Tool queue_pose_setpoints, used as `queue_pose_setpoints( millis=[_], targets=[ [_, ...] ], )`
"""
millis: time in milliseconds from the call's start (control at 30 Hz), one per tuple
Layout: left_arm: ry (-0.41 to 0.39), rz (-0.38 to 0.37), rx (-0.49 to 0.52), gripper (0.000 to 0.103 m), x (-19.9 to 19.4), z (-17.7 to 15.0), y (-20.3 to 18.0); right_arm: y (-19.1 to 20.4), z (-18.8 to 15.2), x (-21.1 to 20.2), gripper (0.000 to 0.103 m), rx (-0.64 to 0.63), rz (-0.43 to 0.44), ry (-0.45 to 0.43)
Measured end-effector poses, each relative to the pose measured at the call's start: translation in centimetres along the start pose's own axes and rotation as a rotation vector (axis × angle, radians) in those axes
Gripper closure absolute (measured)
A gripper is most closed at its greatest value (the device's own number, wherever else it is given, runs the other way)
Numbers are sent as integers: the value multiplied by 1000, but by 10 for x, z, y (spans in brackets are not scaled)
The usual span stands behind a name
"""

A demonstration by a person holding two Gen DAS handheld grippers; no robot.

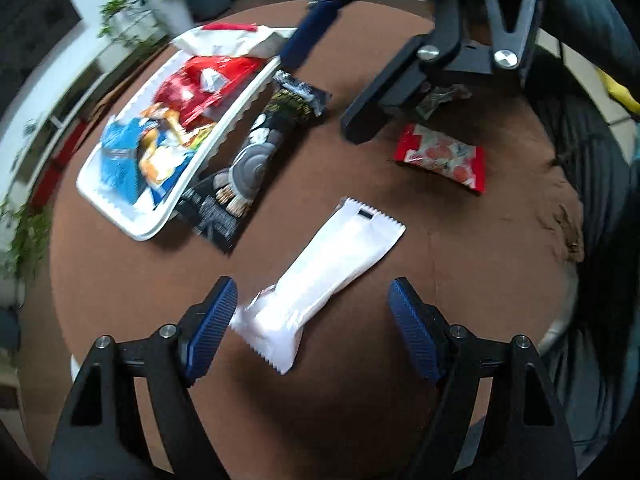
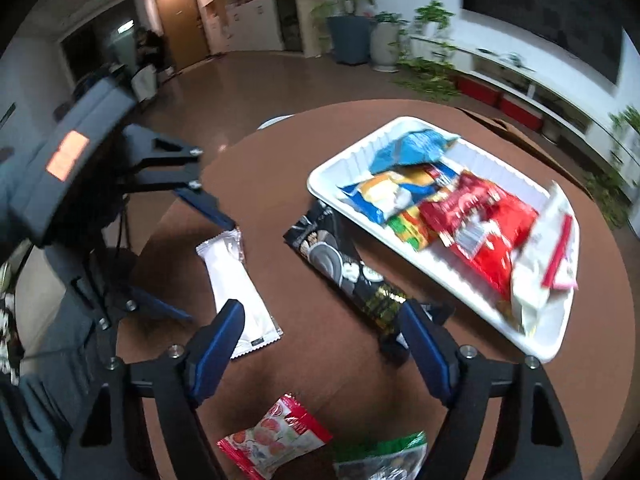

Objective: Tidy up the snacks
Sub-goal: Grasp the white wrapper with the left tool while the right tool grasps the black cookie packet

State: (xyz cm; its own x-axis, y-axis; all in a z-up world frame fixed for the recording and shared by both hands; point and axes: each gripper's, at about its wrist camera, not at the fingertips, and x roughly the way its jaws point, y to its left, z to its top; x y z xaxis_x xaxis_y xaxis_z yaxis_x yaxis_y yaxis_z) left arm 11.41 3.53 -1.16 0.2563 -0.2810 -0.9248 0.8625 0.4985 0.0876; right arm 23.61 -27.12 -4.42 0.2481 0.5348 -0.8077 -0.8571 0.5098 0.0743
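A long white packet (image 1: 332, 268) (image 2: 236, 280) lies flat on the round brown table (image 1: 120, 280). My left gripper (image 1: 312, 312) (image 2: 204, 268) hangs open over its near end, pads apart from it. A black packet (image 1: 248, 160) (image 2: 344, 268) lies beside the white tray (image 1: 224, 128) (image 2: 320, 176), partly under its rim. My right gripper (image 2: 322, 316) (image 1: 320, 96) is open above the black packet's end, its right finger close to it. The tray holds several packets: blue, yellow, red and white. A red-and-white candy packet (image 1: 440, 156) (image 2: 276, 436) and a green packet (image 1: 436, 98) (image 2: 380, 456) lie loose.
The table's brown cover is torn at one edge (image 1: 568, 232). A dark sleeve (image 1: 580, 20) reaches in behind the right gripper. Potted plants (image 2: 352, 8) and a low white shelf (image 2: 520, 80) stand beyond the table on the brown floor.
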Motion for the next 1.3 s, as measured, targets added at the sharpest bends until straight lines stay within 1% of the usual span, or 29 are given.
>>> queue_pose_setpoints(
  millis=[67,133,200,267,333,400,433,533,700,800,867,1000,1133,1167,1267,1300],
  targets=[
    [15,-35,26,26,3,2,2,-2,7,2,23,-32,28,20],
    [45,-48,54,27,11,6,2,-4,16,5,25,-59,57,42],
    [78,-60,69,32,17,7,4,-3,23,11,27,-94,72,72],
    [89,-91,66,35,21,8,3,-1,27,19,29,-123,77,104],
    [96,-104,65,36,23,8,4,3,30,30,34,-159,71,145],
    [107,-118,70,36,28,8,6,2,32,39,37,-174,59,177],
    [117,-117,76,36,32,10,5,1,32,42,37,-174,53,187],
    [127,-146,60,38,39,13,14,-5,32,53,37,-173,31,221],
    [141,-141,46,39,41,15,19,-9,32,64,39,-187,7,281],
    [163,-120,28,37,43,18,26,-9,31,71,47,-202,-14,332],
    [179,-111,19,37,44,19,30,-10,27,78,48,-216,-41,366],
    [204,-88,6,37,46,22,34,-12,25,76,50,-200,-42,359],
    [206,-65,17,37,46,28,26,-15,31,81,50,-189,-52,376],
    [208,-63,19,37,48,32,19,-12,32,83,50,-193,-56,377],
    [215,-71,16,37,49,34,17,-9,40,87,50,-198,-60,379],
    [216,-77,18,39,49,34,15,-8,42,90,50,-193,-58,382]
  ],
)
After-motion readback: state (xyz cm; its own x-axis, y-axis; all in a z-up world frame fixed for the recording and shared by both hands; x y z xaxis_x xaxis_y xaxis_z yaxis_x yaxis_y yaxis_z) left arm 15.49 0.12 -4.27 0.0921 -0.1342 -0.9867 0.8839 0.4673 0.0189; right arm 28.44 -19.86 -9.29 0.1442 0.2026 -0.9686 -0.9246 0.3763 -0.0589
